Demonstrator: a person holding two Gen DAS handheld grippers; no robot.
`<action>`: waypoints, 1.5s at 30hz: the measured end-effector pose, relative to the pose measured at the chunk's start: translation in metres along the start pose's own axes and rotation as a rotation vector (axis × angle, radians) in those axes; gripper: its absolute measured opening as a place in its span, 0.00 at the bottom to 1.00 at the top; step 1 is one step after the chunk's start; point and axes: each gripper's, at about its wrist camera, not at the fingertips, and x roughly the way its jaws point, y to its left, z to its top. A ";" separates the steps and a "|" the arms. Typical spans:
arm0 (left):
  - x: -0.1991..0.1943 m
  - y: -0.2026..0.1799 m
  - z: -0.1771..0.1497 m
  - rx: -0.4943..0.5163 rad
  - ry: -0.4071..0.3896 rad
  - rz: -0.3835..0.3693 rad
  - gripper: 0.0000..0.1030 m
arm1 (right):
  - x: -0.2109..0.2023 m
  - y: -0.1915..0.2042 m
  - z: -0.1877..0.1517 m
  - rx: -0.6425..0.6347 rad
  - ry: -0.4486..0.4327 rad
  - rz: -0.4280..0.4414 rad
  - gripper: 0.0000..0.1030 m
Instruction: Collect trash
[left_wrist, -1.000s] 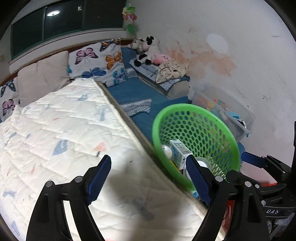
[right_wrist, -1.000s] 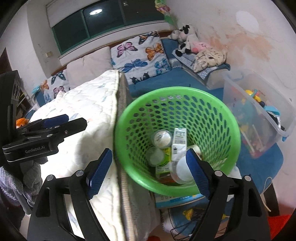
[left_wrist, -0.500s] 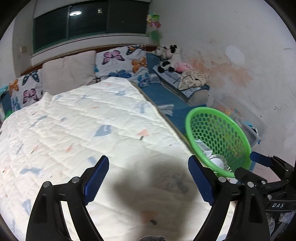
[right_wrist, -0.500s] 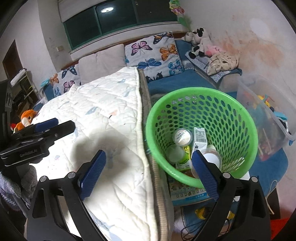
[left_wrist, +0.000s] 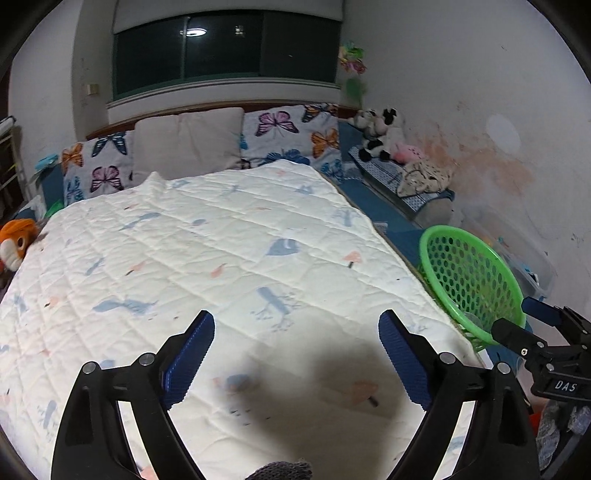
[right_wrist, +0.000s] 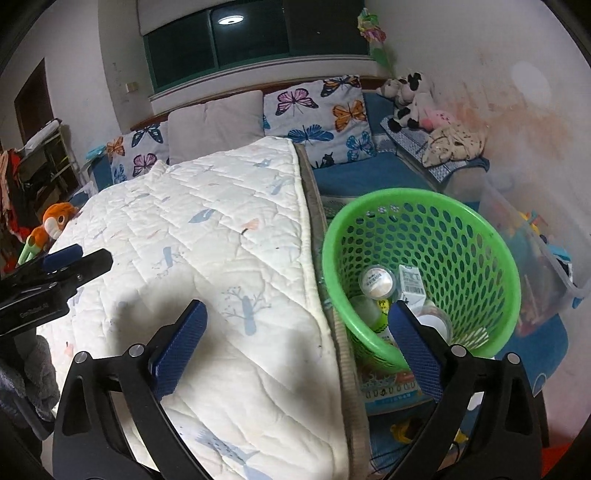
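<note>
The left gripper (left_wrist: 295, 354) is being opened over the quilt (left_wrist: 207, 258), nothing held. The right gripper (right_wrist: 295, 339) is being opened too, empty. Trash lies in the basket (right_wrist: 476, 236). The basket could be tipped if bumped.

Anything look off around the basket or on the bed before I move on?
The green basket leans toward the bed, propped on a printed box. The wall behind has stained, patched paint. The quilt shows no trash.
</note>
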 end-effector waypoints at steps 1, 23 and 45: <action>-0.003 0.003 -0.001 -0.003 -0.005 0.009 0.86 | 0.000 0.002 0.000 -0.003 -0.002 0.002 0.95; -0.033 0.032 -0.029 -0.031 -0.044 0.100 0.90 | -0.005 0.022 -0.005 -0.022 -0.032 0.011 0.96; -0.045 0.047 -0.037 -0.051 -0.053 0.135 0.90 | -0.015 0.037 -0.009 -0.082 -0.089 0.002 0.96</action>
